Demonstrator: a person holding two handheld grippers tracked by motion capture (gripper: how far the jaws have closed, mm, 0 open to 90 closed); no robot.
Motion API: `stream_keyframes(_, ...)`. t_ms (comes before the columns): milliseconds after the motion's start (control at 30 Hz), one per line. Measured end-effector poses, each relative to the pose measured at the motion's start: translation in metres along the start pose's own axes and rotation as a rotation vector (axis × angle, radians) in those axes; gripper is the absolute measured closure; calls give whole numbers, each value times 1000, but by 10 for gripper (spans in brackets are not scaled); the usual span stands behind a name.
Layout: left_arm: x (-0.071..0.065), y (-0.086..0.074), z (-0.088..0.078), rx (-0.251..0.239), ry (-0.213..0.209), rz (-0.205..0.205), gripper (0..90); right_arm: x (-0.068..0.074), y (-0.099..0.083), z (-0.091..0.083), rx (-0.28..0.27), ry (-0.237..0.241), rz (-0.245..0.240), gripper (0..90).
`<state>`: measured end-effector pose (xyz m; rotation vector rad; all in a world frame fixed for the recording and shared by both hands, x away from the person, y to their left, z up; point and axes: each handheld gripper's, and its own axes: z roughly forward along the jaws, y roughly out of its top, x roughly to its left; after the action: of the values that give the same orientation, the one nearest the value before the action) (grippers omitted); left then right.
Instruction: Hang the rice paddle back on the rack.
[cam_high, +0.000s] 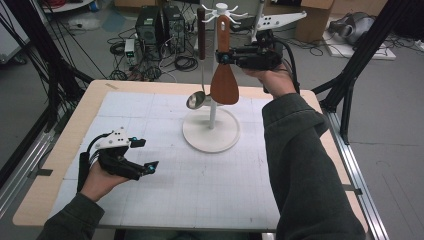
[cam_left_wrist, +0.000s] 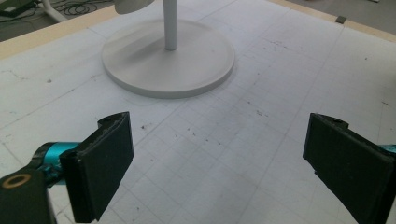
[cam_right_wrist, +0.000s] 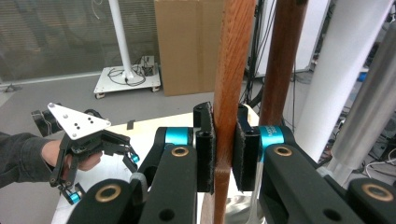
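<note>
The wooden spatula (cam_high: 223, 75) is pinched by its handle between the pads of the right claw (cam_high: 223, 57), held upright beside the post of the white utensil stand (cam_high: 210, 131), its blade hanging above the round base. A metal ladle (cam_high: 196, 99) (dark wooden handle) hangs from the stand just beside it. The left claw (cam_high: 145, 154) is held low over the desk (cam_high: 60, 145), jaws spread wide with nothing between them, well apart from the stand.

Left hand-held gripper (cam_high: 142, 154) gapes; right hand-held gripper (cam_high: 223, 56) clamped.
</note>
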<state>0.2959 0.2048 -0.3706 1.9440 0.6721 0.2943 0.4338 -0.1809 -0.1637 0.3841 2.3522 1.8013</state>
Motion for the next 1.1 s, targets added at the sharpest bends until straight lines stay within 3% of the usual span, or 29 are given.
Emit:
stream_keyframes(633,1,-1,-2,2,6,6,91,-5,-6,6,12,-55,13,813)
stream_keyframes(867,1,-1,-3,2,8,5,91,0,-6,4,38,-101,-1,744)
stream_keyframes(1100,2,-1,-4,4,14,10,91,5,-10,-4,28,-143,8,668)
